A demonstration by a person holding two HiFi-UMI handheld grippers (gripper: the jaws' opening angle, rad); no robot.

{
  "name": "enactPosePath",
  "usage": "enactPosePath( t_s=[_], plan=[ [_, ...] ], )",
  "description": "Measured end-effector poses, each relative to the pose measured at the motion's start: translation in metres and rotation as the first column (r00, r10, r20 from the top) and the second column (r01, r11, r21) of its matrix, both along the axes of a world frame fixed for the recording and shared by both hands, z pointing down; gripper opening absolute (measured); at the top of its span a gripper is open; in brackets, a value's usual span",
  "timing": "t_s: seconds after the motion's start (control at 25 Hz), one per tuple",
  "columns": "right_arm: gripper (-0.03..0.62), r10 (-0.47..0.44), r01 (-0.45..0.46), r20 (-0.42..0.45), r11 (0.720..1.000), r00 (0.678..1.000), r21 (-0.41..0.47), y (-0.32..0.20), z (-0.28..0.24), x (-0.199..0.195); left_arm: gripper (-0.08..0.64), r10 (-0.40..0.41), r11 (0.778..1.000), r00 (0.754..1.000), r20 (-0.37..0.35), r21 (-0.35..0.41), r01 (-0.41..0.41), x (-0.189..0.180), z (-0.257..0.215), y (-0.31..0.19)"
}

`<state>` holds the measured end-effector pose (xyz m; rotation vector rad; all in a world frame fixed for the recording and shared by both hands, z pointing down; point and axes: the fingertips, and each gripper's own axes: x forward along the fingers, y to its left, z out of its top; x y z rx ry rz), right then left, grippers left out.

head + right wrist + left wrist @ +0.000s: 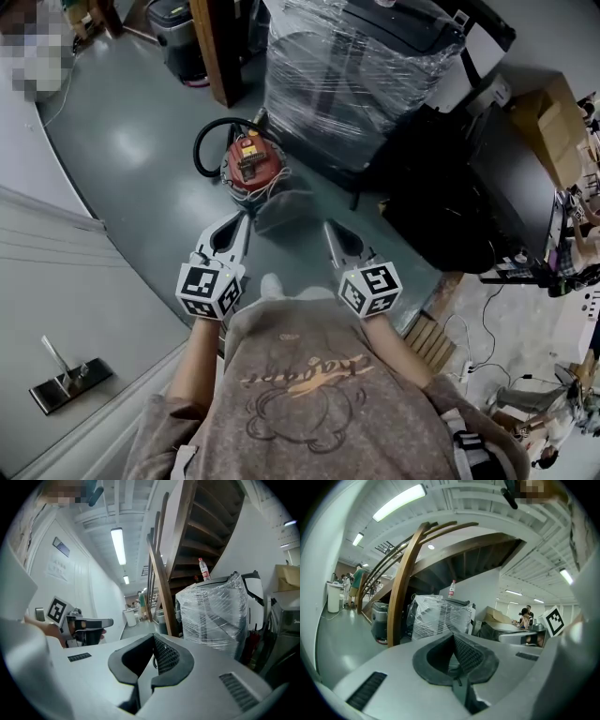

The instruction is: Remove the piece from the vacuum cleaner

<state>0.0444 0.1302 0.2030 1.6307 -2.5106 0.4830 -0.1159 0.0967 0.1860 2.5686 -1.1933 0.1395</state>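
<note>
**Vacuum cleaner on the floor, both tools shut and empty**

The red vacuum cleaner [251,164] stands on the grey floor [131,131], at about 12 o'clock from the person and just beyond the tool tips. From above its body looks nearly round. The pale panel on top gives it a long axis running roughly 12 to 6 o'clock. Its black hose [208,141] loops out from the 9 o'clock side and curves back over the top. Which piece is to come off cannot be made out.

The left tool [246,217] points toward 12 to 1 o'clock, its tip near the vacuum's 6 o'clock edge and not touching it. The right tool [328,225] points toward 11 o'clock, further off, at the vacuum's 4 o'clock. In each tool's own view the dark pads meet with nothing between them.

A plastic-wrapped stack [347,75] rises at the vacuum's 1 o'clock, and a wooden post [217,47] at its 11 o'clock.
</note>
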Motion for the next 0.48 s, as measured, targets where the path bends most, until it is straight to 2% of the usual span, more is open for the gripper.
enactPosePath(
  t_s=[0.28, 0.48],
  plan=[
    [0.0, 0.033, -0.033, 0.006, 0.999, 0.999, -0.008, -0.026, -0.001, 0.023, 0.002, -0.007, 1.0, 1.0, -0.006, -0.002, 0.007, 0.009, -0.003, -0.027],
    [0.0, 0.017, -0.017, 0.021, 1.0, 1.0, 0.0, -0.047, -0.009, 0.031, 0.002, -0.044, 0.999, 0.999, -0.02, -0.011, 0.044, 0.011, -0.007, -0.043]
  ],
)
